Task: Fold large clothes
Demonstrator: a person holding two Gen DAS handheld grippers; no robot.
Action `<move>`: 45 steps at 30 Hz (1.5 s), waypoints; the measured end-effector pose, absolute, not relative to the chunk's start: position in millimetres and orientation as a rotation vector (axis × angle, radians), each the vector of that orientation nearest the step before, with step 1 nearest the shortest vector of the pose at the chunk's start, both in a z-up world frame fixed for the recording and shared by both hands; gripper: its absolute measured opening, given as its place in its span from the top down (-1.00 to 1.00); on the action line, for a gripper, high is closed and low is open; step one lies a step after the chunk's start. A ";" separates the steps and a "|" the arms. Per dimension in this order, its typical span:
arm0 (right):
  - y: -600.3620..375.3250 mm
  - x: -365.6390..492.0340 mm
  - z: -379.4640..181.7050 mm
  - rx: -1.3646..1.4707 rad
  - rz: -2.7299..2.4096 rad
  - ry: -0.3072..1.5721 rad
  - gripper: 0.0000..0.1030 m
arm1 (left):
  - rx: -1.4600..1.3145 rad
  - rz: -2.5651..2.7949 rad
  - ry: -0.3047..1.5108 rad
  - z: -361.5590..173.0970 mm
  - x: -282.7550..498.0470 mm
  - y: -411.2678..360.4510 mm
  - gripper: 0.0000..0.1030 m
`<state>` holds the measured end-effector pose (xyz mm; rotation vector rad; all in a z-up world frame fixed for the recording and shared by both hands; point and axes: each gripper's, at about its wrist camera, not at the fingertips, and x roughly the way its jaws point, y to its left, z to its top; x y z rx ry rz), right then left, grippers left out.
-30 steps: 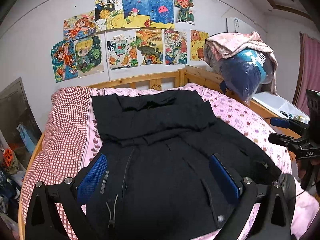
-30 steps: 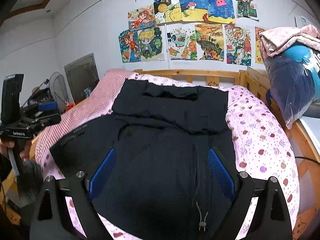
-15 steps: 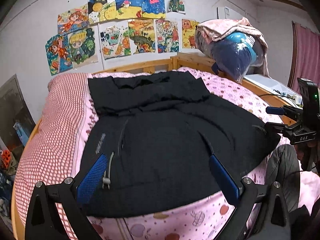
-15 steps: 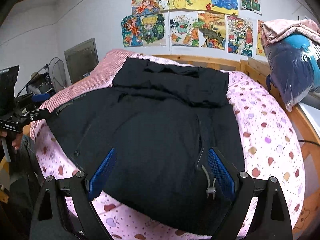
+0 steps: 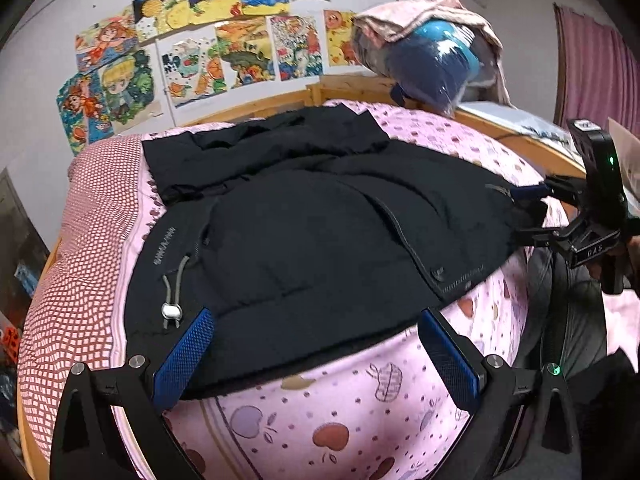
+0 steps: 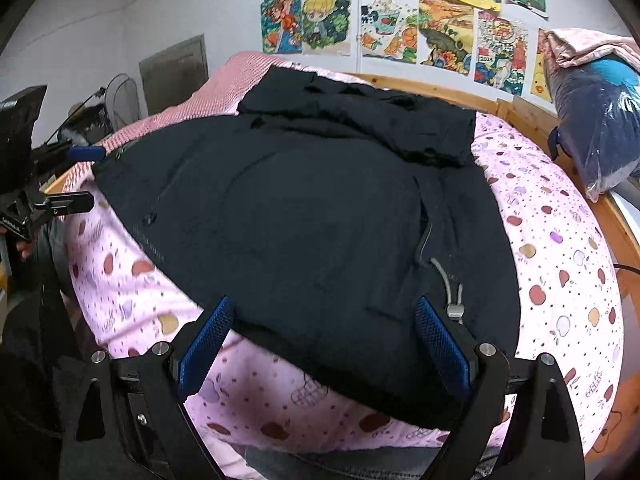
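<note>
One black jacket (image 5: 320, 232) is spread flat over the pink apple-print bedsheet (image 5: 344, 420), hem toward the cameras. The left gripper (image 5: 316, 354) is held wide apart, nothing between its pads; the right gripper (image 6: 322, 340) likewise. A standing fan (image 6: 124, 96) is shown only in the right wrist view, a pink curtain (image 5: 596, 68) only in the left. One toggled drawcord (image 5: 174, 292) is counted.

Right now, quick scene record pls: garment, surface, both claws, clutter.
garment: black jacket spread flat on the bed, partly folded at the far end
surface: pink apple-print bedsheet
drawcord toggle: near the hem, beside the left claw
left claw: open, at the near hem, holding nothing
right claw: open, over the near hem, holding nothing
clutter: bagged blue bundle at the bed's far corner
</note>
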<state>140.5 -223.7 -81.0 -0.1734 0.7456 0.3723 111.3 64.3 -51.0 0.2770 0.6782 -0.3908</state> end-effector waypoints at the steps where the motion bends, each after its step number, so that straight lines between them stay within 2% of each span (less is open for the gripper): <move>1: -223.2 139.8 -83.3 -0.178 0.371 0.752 -0.73 | 0.285 -0.391 0.692 -55.2 111.4 64.0 -0.99; 9: -213.6 136.8 -96.8 -0.237 0.354 0.779 -0.74 | 0.250 -0.367 0.767 -76.0 118.2 71.3 -0.99; 15: -198.2 132.7 -103.6 -0.350 0.324 0.771 -0.83 | 0.247 -0.354 0.776 -85.0 116.7 69.6 -0.99; 21: -184.0 126.5 -104.8 -0.430 0.296 0.752 -0.84 | 0.236 -0.355 0.782 -87.0 117.4 70.7 -0.99; 39: -232.9 167.0 -62.4 0.028 0.352 0.629 -0.83 | 0.225 -0.334 0.754 -82.6 121.6 61.9 -0.99; 45: -243.2 188.1 -57.4 0.112 0.358 0.592 -0.83 | 0.296 -0.177 0.713 -77.5 133.1 61.0 -0.99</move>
